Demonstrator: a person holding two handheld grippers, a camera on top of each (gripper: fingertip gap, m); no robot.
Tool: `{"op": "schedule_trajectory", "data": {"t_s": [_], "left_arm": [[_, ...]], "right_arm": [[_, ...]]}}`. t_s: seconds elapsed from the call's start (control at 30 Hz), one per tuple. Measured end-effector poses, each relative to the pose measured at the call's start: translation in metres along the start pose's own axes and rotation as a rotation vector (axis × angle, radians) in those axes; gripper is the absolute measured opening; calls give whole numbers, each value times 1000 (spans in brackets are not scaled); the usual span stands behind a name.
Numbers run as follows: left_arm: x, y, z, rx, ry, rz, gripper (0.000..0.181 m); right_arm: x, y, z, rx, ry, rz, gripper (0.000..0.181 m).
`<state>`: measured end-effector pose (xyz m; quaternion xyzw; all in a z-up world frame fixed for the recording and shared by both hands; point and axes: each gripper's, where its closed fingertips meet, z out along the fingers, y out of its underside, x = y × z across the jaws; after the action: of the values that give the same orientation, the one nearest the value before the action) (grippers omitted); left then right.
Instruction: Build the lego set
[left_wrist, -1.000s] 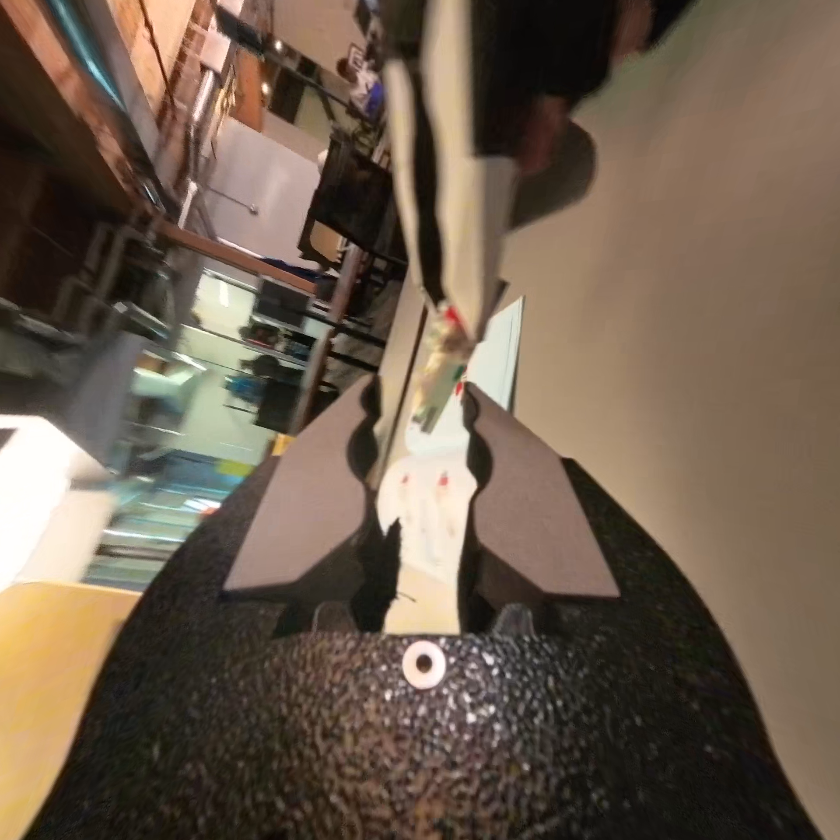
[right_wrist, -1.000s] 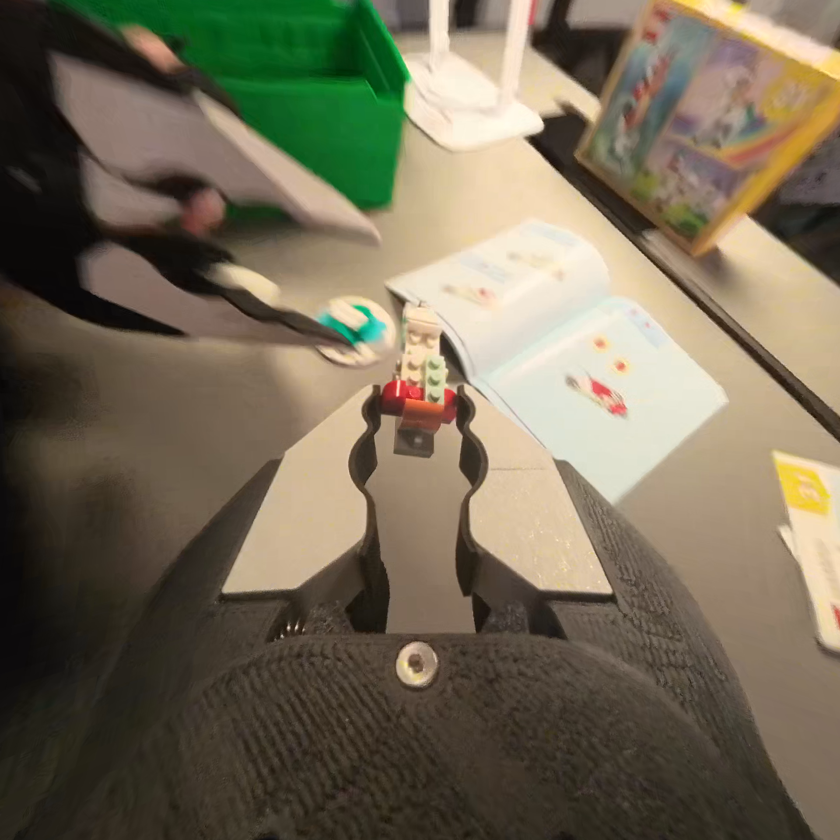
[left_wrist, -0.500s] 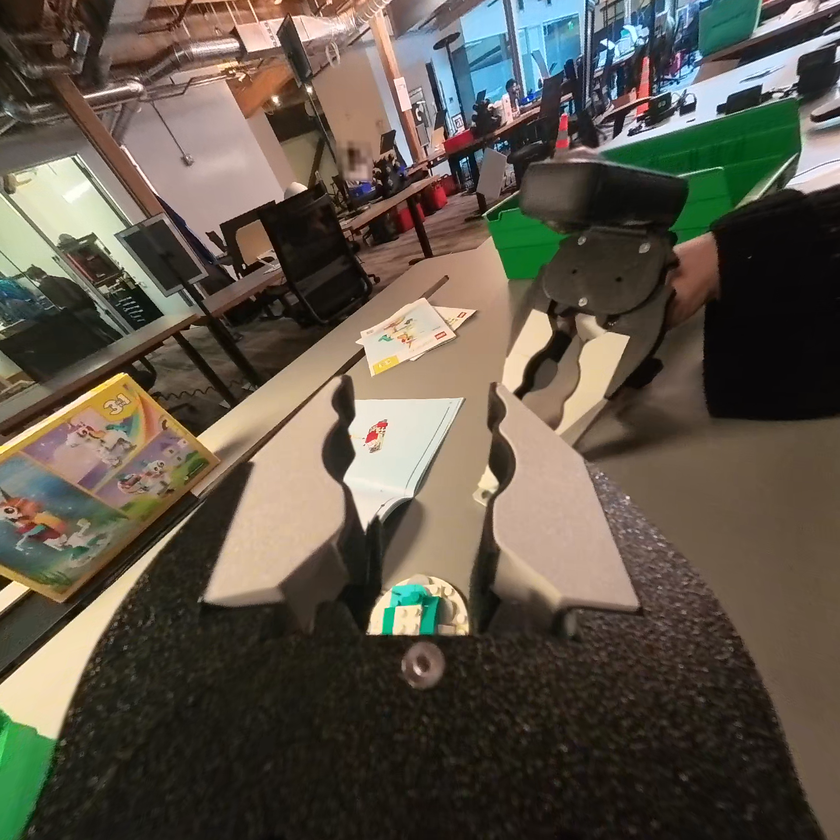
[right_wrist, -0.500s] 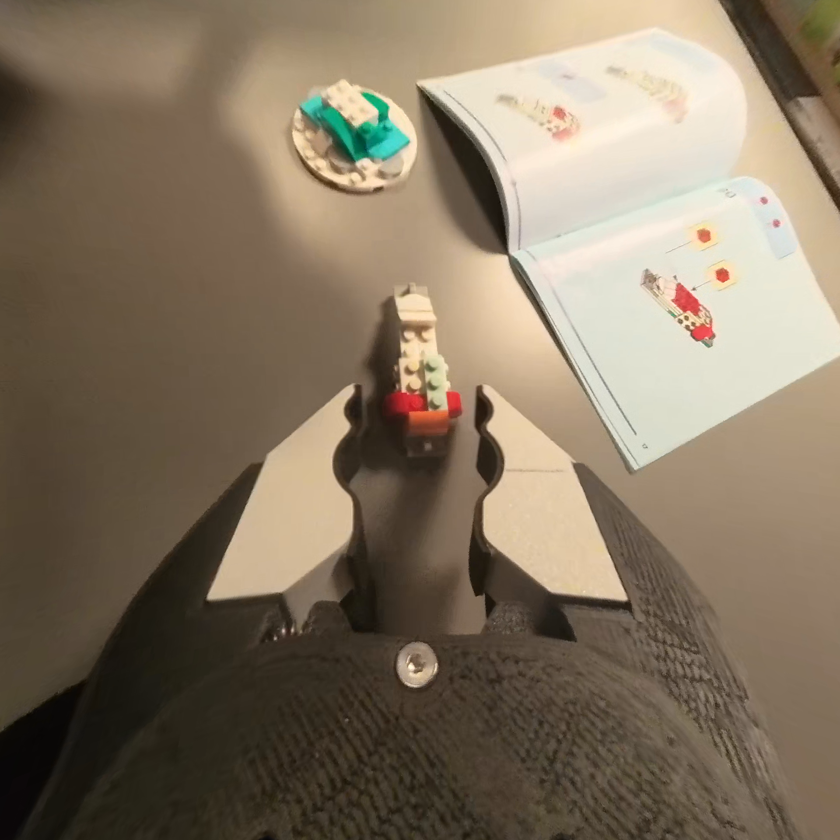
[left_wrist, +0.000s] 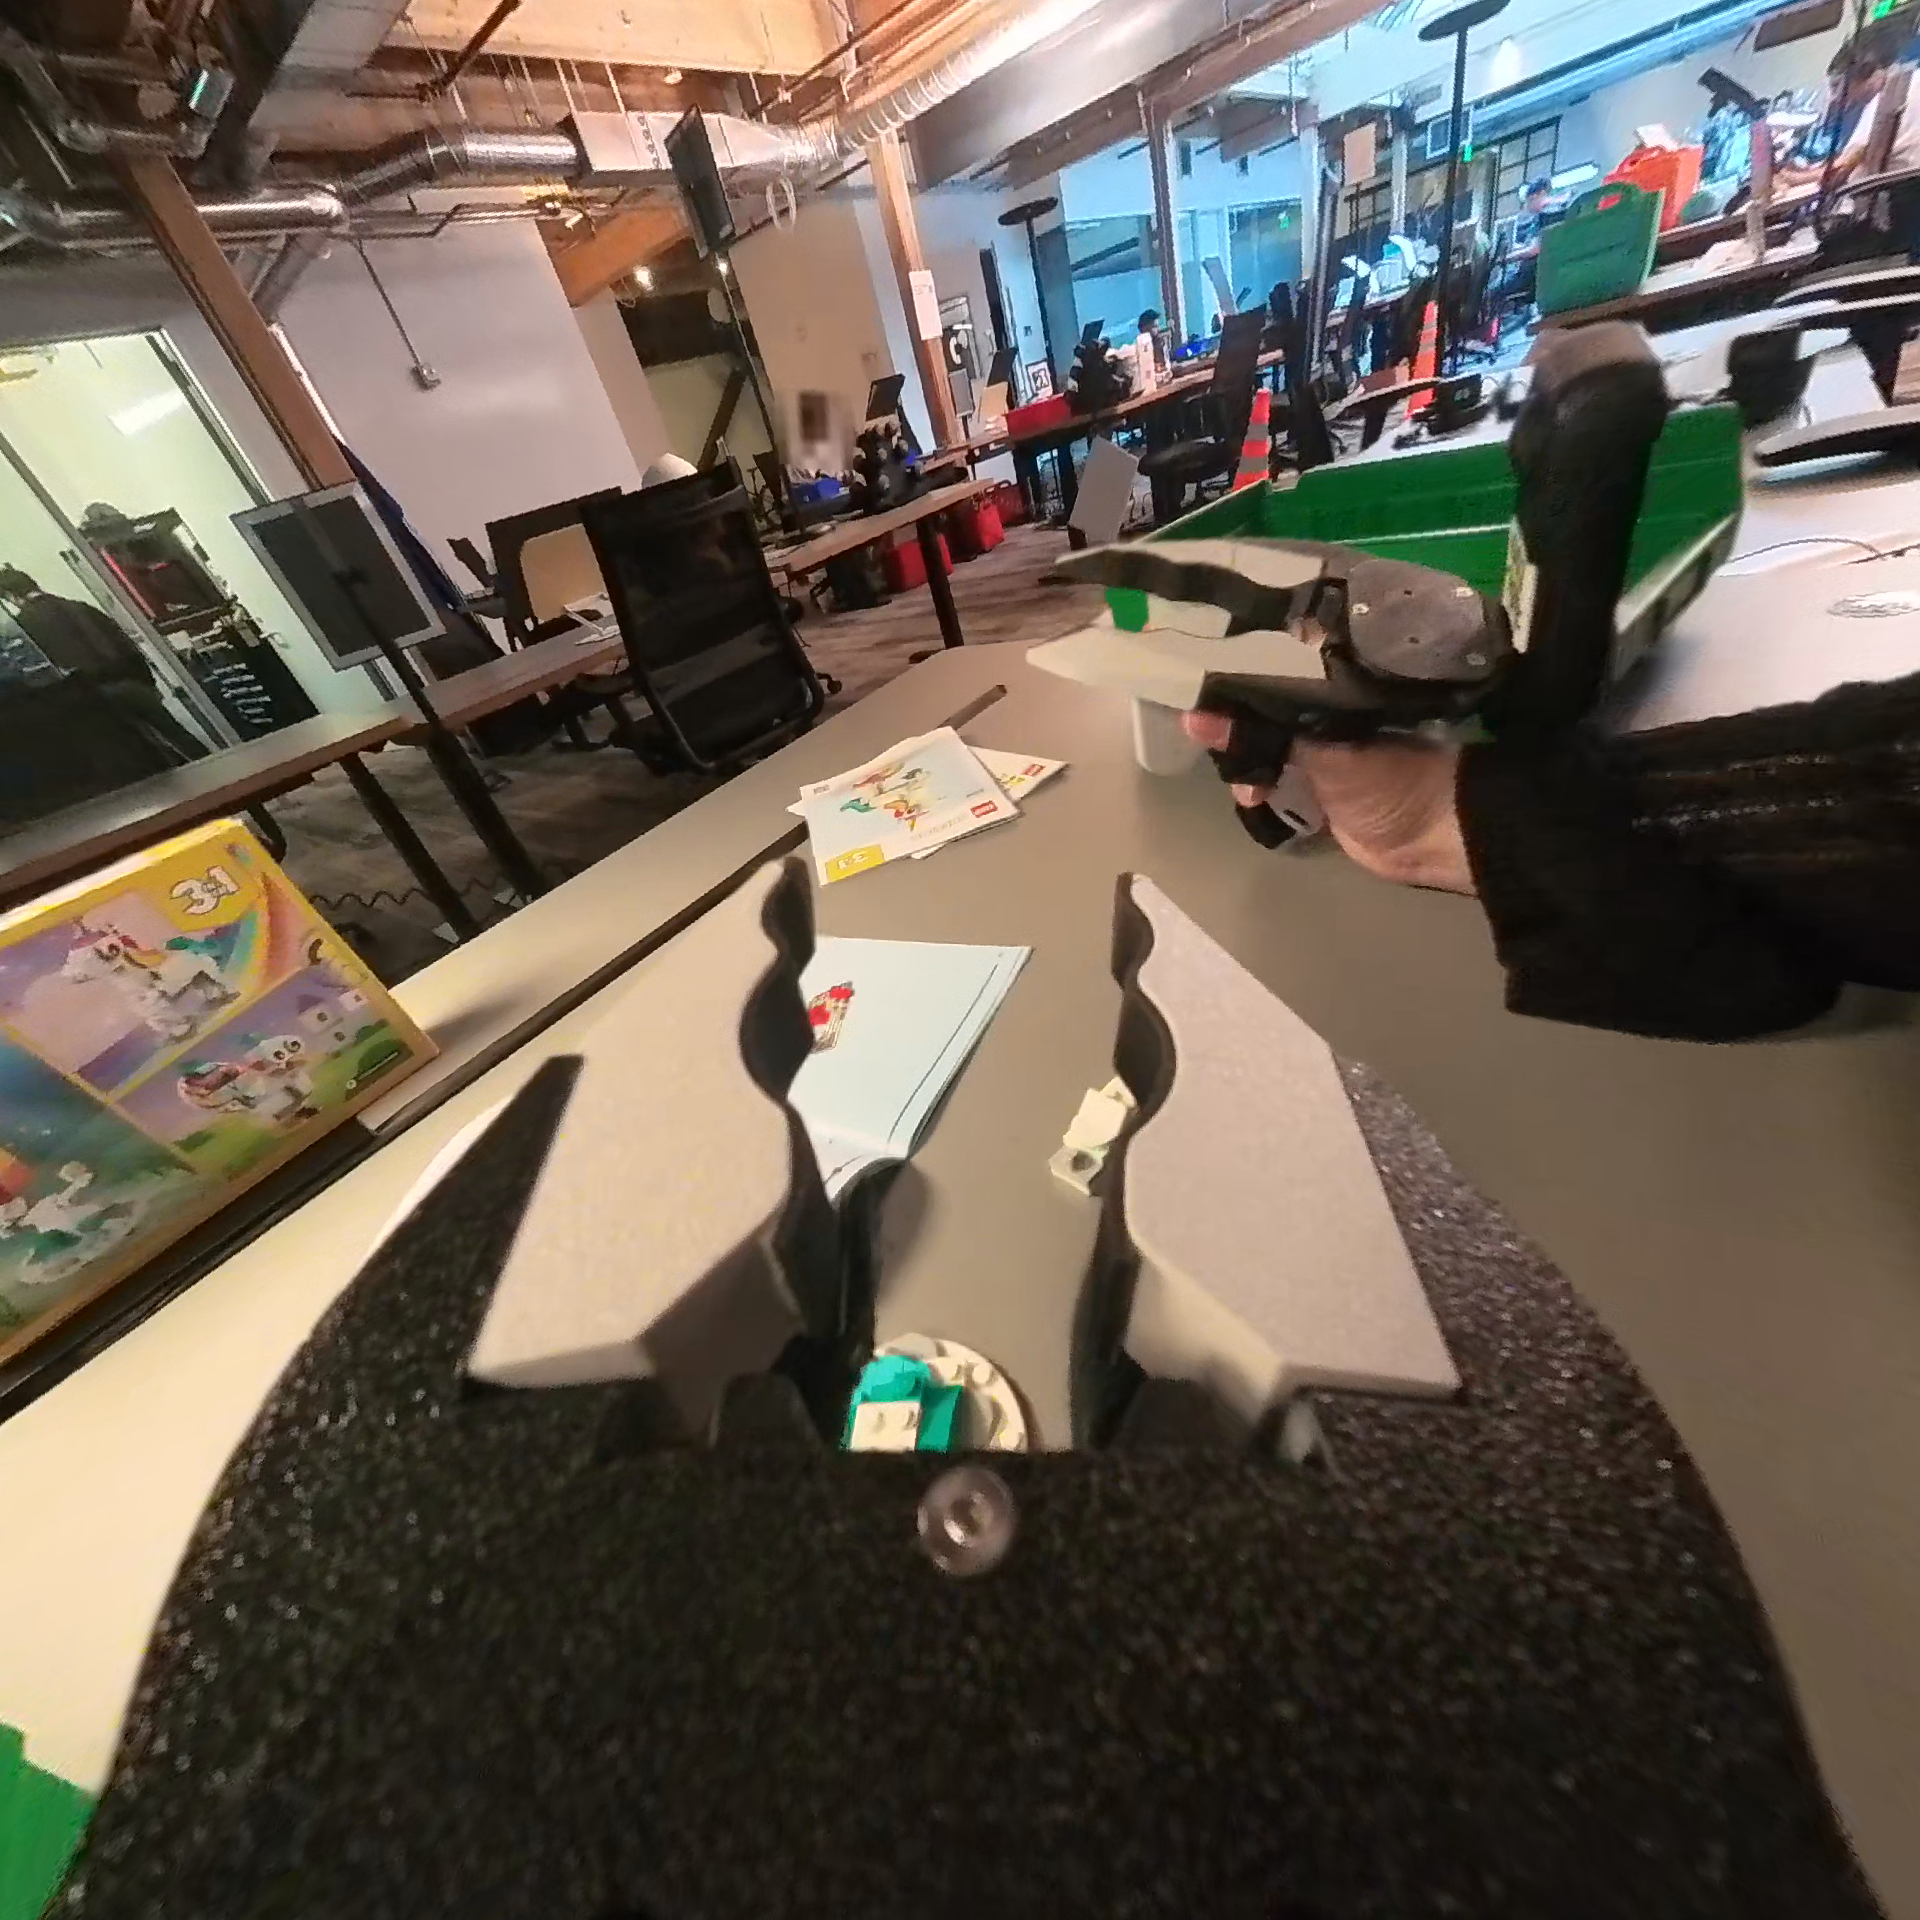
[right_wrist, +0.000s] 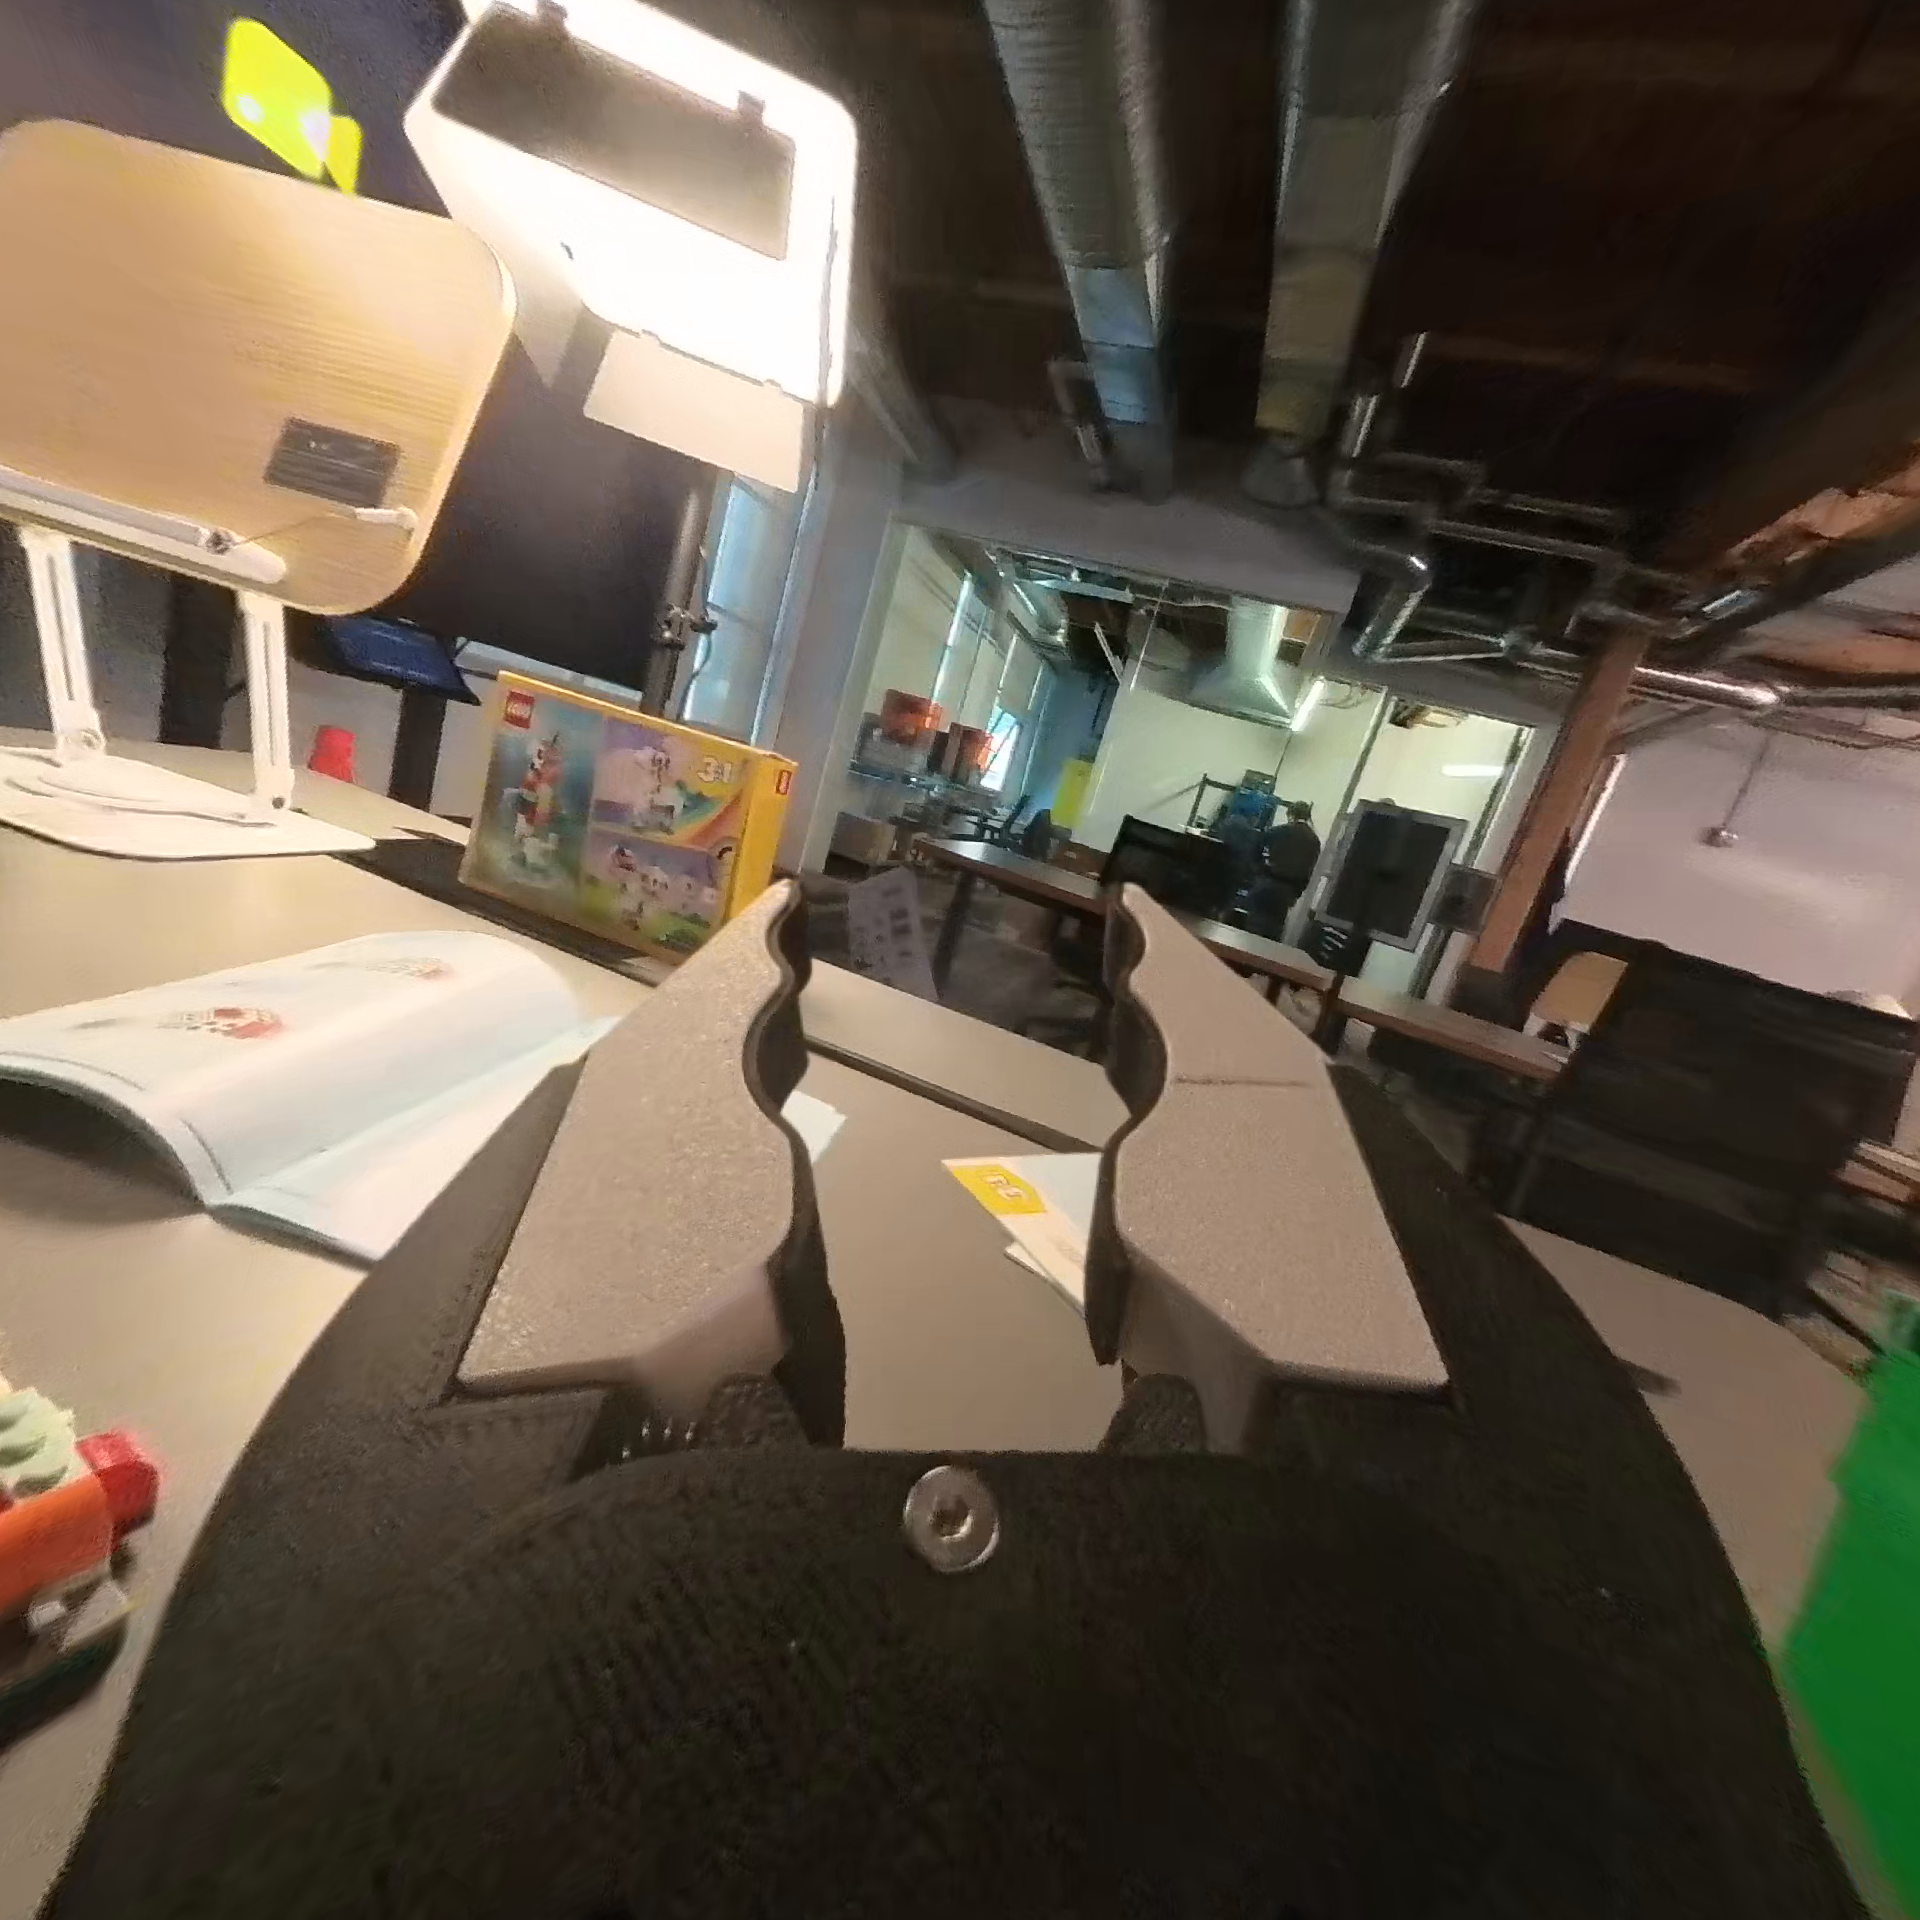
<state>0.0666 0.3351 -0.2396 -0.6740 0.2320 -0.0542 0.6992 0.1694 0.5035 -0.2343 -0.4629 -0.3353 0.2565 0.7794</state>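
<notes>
Grey tongs (left_wrist: 961, 914) gape, empty.

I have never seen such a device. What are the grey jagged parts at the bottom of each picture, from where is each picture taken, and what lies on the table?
The grey parts are the two fingers of a hand-held gripper; a person holds one in each hand. Each picture comes from a camera on one gripper, looking forward along its fingers. The left gripper is open and holds nothing. The right gripper is open and empty too. On the grey table lie an open instruction booklet, a round white plate with teal bricks, a small white-and-red brick model, loose leaflets and the yellow set box.
</notes>
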Motion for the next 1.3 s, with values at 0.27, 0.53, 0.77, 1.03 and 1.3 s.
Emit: {"op": "schedule_trajectory", "data": {"t_s": [0.27, 0.53, 0.77, 1.03, 1.3], "left_arm": [[8, 5, 5, -14, 29, 7, 56], [45, -47, -23, 130, 199, -64, 51], [-41, -97, -153, -5, -252, 16, 48], [-78, 69, -270, -1023, -146, -258, 0], [-57, 153, -308, -1440, -20, -317, 0]], "right_arm": [[-29, 11, 11, -41, -130, -71, 49], [-31, 7, 8, -20, -156, -42, 42], [-27, 4, 7, 1, -150, 4, 38], [-32, 4, 7, 0, -168, 13, 35], [-31, 5, 7, -9, -161, 17, 33]]}}
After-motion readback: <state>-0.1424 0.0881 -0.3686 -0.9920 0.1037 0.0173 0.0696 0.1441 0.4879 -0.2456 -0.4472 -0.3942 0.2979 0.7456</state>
